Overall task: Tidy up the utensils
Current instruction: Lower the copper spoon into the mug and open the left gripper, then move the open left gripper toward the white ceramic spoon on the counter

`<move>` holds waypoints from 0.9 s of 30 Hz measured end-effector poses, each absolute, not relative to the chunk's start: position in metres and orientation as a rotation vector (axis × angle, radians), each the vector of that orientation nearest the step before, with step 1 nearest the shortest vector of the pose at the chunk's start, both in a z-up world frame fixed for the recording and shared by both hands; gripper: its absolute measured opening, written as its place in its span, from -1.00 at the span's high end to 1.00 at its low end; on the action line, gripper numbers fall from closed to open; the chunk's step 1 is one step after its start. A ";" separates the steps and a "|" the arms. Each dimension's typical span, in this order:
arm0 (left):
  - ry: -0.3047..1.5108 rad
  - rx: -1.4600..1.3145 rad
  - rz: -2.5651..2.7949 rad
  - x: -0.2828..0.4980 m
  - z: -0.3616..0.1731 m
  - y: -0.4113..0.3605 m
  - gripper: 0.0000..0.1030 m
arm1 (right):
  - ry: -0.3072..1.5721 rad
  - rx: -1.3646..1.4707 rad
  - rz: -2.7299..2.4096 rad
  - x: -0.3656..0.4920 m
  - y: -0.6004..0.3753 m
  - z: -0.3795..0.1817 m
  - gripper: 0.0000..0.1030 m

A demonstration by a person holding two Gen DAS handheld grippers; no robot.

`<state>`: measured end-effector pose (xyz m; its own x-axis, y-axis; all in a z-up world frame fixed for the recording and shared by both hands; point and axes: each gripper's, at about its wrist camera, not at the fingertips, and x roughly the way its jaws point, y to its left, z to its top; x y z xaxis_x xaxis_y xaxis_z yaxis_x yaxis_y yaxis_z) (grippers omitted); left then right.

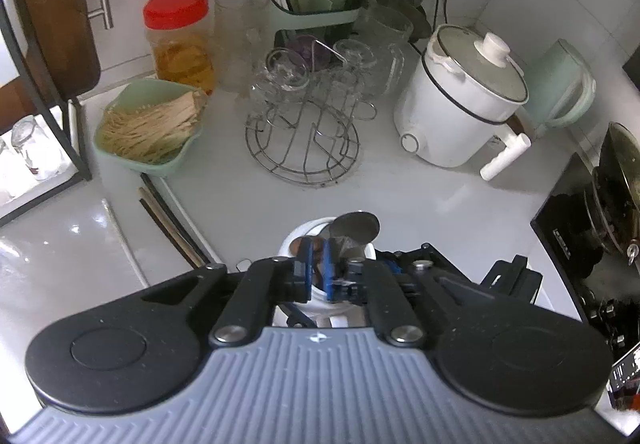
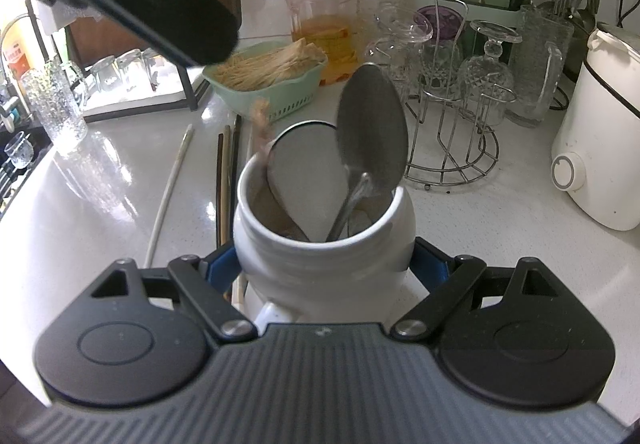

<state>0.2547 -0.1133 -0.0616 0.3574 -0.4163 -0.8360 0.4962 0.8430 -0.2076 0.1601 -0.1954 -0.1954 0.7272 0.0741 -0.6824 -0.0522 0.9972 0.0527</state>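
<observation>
The step in hand looks like dropping a utensil into the white jar (image 2: 324, 244), which stands on the near part of the tabletop (image 2: 500, 228). The right hand-held gripper (image 2: 324, 264) clamps the jar by its belly, one blue pad pressed against each side, steadying it. Inside the jar lean a large metal spoon (image 2: 372, 132), a flat grey ladle-like piece (image 2: 308, 180) and a blurred wooden utensil (image 2: 261, 132) at the left of the mouth (its blur suggests it is dropping or sliding in).

The left hand-held gripper (image 1: 316, 268) hangs right over the jar's mouth, pointing steeply down. Its blue fingers (image 1: 329, 264) stand slightly apart, with something brown showing between them; whether the pads press on it I cannot tell.

More utensils wait on the tabletop: several chopsticks (image 2: 226, 180) lie just left of the jar, with a pale stick (image 2: 170, 184) further left. The next move, I judge, calls for lifting the left hand-held gripper clear of the jar, swinging left and pinching one thin chopstick off the flat surface, which needs a low, precise approach. The right one should keep its hold so the jar does not tip.
</observation>
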 end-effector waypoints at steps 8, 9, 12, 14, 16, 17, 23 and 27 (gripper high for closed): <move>0.986 0.078 -0.542 0.249 -0.037 -0.101 -0.31 | 0.762 0.029 0.072 0.162 -0.195 -0.195 -0.77; 0.977 0.080 -0.533 0.248 -0.034 -0.100 -0.38 | 0.762 0.030 0.072 0.162 -0.195 -0.195 -0.77; 0.962 0.083 -0.497 0.246 -0.026 -0.095 -0.59 | 0.765 0.030 0.073 0.162 -0.196 -0.195 -0.77; 0.956 0.077 -0.470 0.245 -0.019 -0.091 -0.68 | 0.769 0.029 0.075 0.163 -0.196 -0.195 -0.77; 0.963 0.067 -0.455 0.244 -0.010 -0.086 -0.71 | 0.775 0.026 0.081 0.163 -0.197 -0.195 -0.77; 0.974 0.065 -0.450 0.244 -0.005 -0.083 -0.72 | 0.778 0.022 0.088 0.164 -0.197 -0.194 -0.77; 0.949 0.126 -0.423 0.234 0.038 -0.075 -0.86 | 0.803 0.006 0.121 0.167 -0.200 -0.193 -0.77; 0.961 0.170 -0.414 0.227 0.061 -0.076 -0.88 | 0.812 0.007 0.130 0.167 -0.200 -0.192 -0.76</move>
